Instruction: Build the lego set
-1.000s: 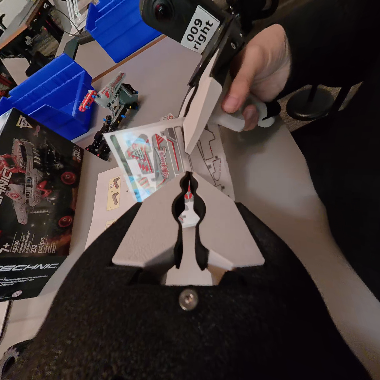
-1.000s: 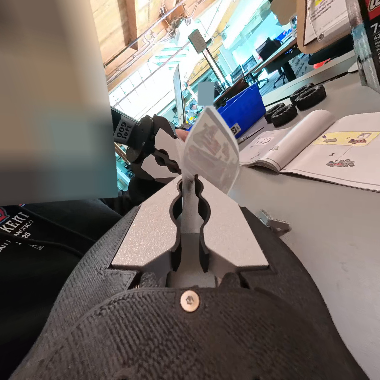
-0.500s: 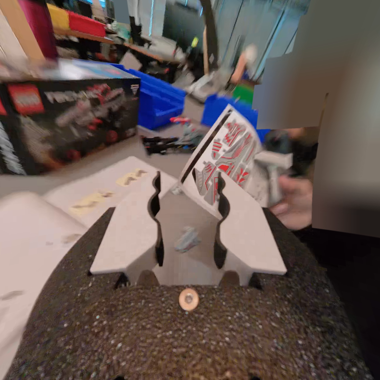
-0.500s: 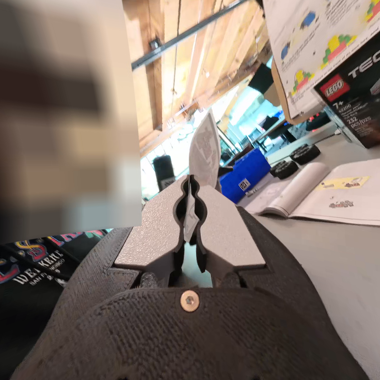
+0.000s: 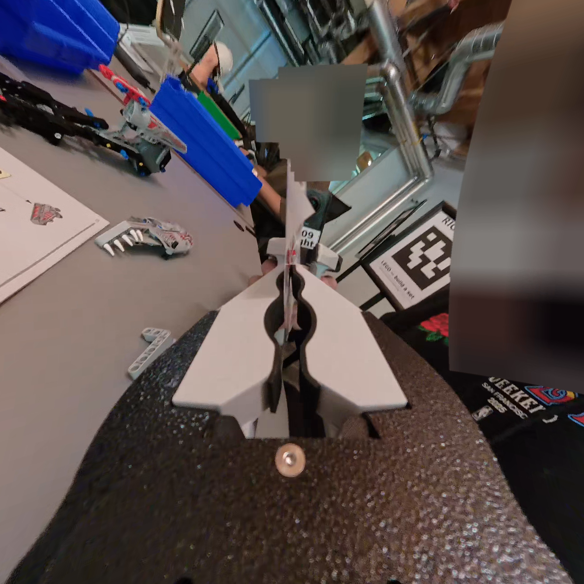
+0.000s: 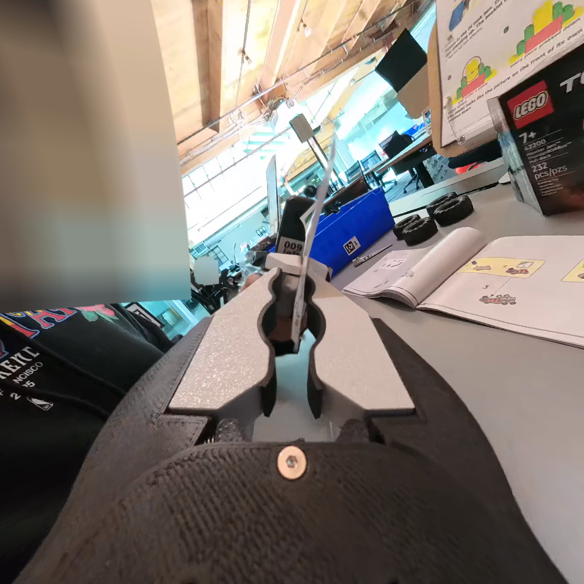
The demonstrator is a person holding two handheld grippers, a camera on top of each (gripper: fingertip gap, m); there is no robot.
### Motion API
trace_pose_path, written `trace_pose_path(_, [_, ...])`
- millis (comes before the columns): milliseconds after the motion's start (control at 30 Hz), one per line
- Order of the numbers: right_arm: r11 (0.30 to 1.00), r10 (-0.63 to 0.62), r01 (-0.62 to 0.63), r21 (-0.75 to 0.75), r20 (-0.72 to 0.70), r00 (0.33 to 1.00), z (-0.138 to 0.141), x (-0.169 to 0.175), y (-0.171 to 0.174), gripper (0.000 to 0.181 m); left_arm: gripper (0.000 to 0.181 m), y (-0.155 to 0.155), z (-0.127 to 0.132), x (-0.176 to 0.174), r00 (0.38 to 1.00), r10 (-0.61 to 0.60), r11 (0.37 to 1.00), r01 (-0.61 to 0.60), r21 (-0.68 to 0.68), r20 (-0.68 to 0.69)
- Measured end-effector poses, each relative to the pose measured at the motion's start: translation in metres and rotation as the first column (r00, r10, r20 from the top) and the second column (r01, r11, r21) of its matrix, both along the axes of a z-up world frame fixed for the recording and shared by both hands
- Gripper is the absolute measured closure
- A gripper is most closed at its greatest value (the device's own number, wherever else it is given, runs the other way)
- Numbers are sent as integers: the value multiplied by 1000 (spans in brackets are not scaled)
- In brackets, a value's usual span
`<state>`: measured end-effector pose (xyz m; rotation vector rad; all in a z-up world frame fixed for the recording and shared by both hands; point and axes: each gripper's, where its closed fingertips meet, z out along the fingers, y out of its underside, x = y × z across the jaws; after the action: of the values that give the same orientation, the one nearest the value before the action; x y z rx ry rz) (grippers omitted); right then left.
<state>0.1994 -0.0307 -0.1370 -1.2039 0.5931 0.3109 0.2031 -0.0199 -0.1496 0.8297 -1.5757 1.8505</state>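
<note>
Grey tabletop (image 5: 94, 316) underneath, blue bins (image 5: 205, 142) at the back, and both grippers meet nose to nose above the near edge. Left gripper (image 5: 290, 271) is pinched tight on the sticker sheet (image 5: 295, 205), which stands edge-on between them. Right gripper (image 6: 292, 278) has its fingers slightly parted, the sheet (image 6: 319, 202) running through the gap; whether it grips, I cannot tell. Toothed grey jaw piece (image 5: 148, 237) lies by the open instruction booklet (image 6: 474, 284), black tyres (image 6: 433, 218) beyond.
</note>
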Motion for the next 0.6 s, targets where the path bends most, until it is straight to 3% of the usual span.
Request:
trace_pose_path(67, [999,15,-15,-37,-15,1000,-5,-1,5,181,181,2,-1,-5,998,-56,998,55,38,9])
trace_pose_path(267, [998,58,-58,7,-44,997,-5,-8,12,181,181,5,-2,-9,995,-94,991,93,95,14])
trace_pose_path(600, [1000,20,-21,-20,-48,999,-10,-4,15,181,181,8,-6,-4,995,-55,981,38,190,86])
